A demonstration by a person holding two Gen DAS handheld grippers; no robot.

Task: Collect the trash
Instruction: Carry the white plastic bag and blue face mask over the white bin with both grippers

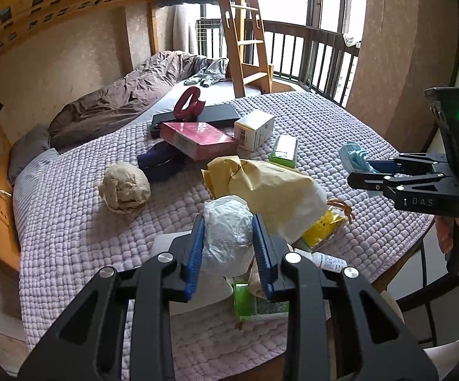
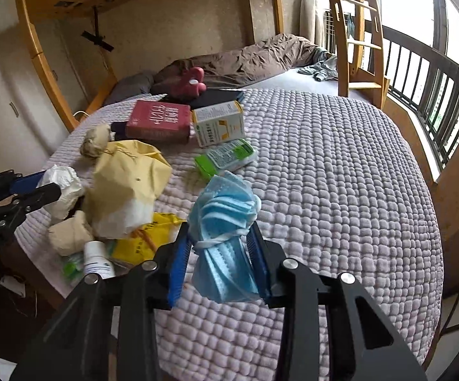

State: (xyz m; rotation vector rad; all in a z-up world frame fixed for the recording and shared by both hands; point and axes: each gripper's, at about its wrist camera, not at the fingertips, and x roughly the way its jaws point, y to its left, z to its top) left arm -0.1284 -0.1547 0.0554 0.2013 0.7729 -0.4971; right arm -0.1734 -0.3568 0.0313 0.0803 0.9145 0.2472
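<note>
Blue-padded left gripper (image 1: pixel 228 247) clamps a crumpled clear plastic bag (image 1: pixel 227 233) while, at three o'clock, the right gripper (image 2: pixel 219 255) pinches a bundle of blue face masks (image 2: pixel 224 222) above the quilted lilac bedspread (image 2: pixel 340 190), both pickups apparently made and awaiting a bin.

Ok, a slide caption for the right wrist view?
Right tongs clamp a bundle of blue face masks above the quilted bedspread.

Left tongs (image 1: pixel 229 238) clamp a crumpled plastic bag (image 1: pixel 227 231) above the quilt (image 1: pixel 70 222).
</note>
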